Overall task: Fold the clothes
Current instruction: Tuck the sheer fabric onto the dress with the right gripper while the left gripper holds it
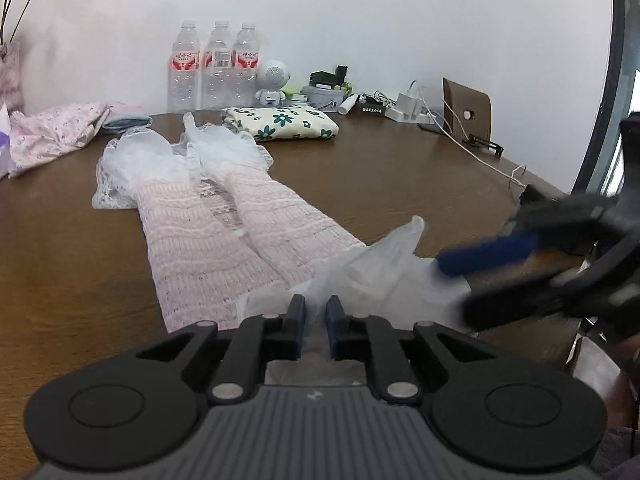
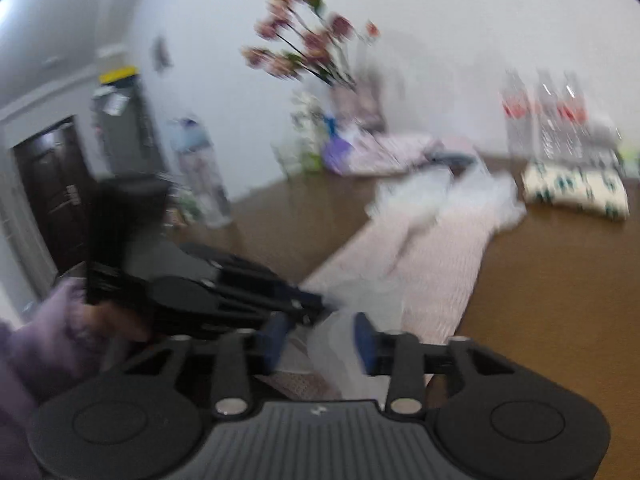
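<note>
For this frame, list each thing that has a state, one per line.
Left claw: shut on the white sheer fabric.
Right claw: open, white sheer fabric between its fingers.
Pink lace garment: lying lengthwise on the table, near end gathered.
Floral cloth: folded.
Water bottles: upright.
</note>
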Action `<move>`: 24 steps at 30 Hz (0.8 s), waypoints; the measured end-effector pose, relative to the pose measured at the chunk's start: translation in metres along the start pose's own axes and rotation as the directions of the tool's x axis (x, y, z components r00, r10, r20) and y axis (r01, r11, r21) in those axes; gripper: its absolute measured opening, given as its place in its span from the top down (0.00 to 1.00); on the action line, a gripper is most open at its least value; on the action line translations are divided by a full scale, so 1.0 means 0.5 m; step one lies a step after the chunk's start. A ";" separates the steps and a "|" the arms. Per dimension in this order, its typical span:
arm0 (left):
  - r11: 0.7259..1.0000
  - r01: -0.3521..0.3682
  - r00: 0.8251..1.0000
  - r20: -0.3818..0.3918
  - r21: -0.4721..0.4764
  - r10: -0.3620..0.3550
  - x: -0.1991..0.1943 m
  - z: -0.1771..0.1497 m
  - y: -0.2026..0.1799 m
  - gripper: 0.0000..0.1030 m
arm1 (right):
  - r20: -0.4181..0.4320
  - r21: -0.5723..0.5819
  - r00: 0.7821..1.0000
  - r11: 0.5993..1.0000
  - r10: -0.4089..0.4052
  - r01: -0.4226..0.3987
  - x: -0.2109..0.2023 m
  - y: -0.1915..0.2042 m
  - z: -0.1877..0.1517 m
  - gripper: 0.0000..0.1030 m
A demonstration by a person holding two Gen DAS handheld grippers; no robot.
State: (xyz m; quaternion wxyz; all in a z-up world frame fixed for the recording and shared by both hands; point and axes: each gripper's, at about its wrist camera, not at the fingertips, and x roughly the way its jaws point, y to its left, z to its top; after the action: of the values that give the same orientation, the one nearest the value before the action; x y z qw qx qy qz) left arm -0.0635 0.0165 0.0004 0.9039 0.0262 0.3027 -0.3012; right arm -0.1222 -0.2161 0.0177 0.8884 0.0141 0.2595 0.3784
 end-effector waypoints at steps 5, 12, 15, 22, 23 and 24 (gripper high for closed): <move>0.993 0.056 0.998 -0.015 -0.108 -0.058 0.003 0.002 0.041 0.86 | -0.046 -0.165 0.999 0.986 0.018 -0.025 0.034 -0.023 0.012 0.53; 0.978 0.085 0.995 -0.025 -0.192 -0.092 0.008 0.007 0.060 0.86 | -0.219 -0.484 0.975 0.862 0.047 -0.151 0.079 0.049 -0.019 0.38; 0.980 0.080 0.996 -0.027 -0.180 -0.087 0.010 0.007 0.057 0.85 | -0.241 -0.534 0.970 0.832 0.021 -0.150 0.080 0.044 -0.034 0.42; 0.977 0.118 0.992 -0.030 -0.179 -0.126 -0.002 0.017 0.079 0.67 | -0.291 -0.576 0.957 0.799 -0.001 -0.174 0.085 0.024 -0.023 0.82; 0.986 0.095 0.995 -0.011 -0.137 -0.097 -0.026 0.019 0.082 0.51 | -0.299 -0.582 0.954 0.793 0.001 -0.183 0.088 0.026 -0.021 0.83; 0.993 0.070 0.998 0.009 -0.097 -0.070 -0.050 0.021 0.085 0.46 | -0.301 -0.588 0.954 0.787 0.001 -0.186 0.091 0.027 -0.021 0.86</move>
State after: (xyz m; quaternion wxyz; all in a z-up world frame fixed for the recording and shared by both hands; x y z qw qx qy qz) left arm -0.0502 0.0622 0.0174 0.8938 -0.0292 0.3150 -0.3177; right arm -0.1096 -0.1771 -0.0088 0.7784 -0.3145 0.2474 0.4836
